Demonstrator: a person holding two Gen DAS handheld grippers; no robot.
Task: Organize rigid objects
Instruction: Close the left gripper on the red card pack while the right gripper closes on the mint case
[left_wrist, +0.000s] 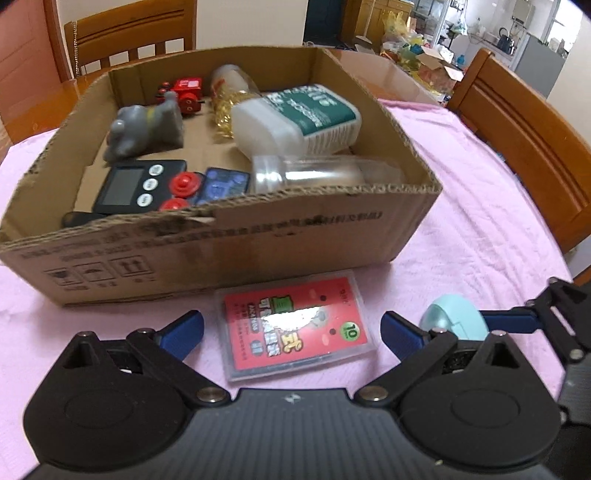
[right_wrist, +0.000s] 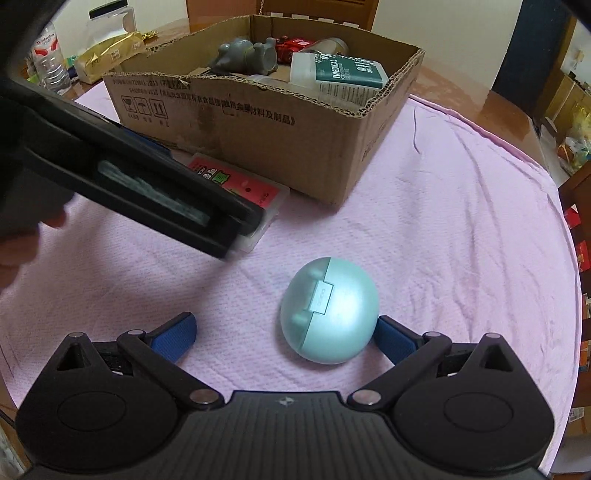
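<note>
- While both grippers sit low over the pink cloth (right_wrist: 443, 229) on the surface, nothing is gripped.
- Left gripper (left_wrist: 291, 328): fingers (left_wrist: 184, 328) spread wide, empty, either side of the card case (left_wrist: 295, 328), not touching it.
- Card case: clear plastic, red label, flat on the cloth just in front of the box (left_wrist: 221, 258) near wall.
- Right gripper (right_wrist: 284, 336): fingers (right_wrist: 173, 336) wide apart, empty; right finger sits just beside the egg case (right_wrist: 328, 306), contact unclear.
- Egg case: mint green, rounded, lying on the cloth between the right fingers, nearer the right one; well apart from the box.
- Box: open cardboard, holds grey figure (left_wrist: 144, 125), red toy (left_wrist: 188, 92), white bottle (left_wrist: 295, 118) on its side, clear tube (left_wrist: 314, 171), black timer (left_wrist: 140, 184), blue toy with red knobs (left_wrist: 207, 188), gold bits (left_wrist: 221, 110).
- Left gripper body seen in right wrist view, hanging over the card case.
- Wooden chairs (left_wrist: 524, 147) behind the surface.
</note>
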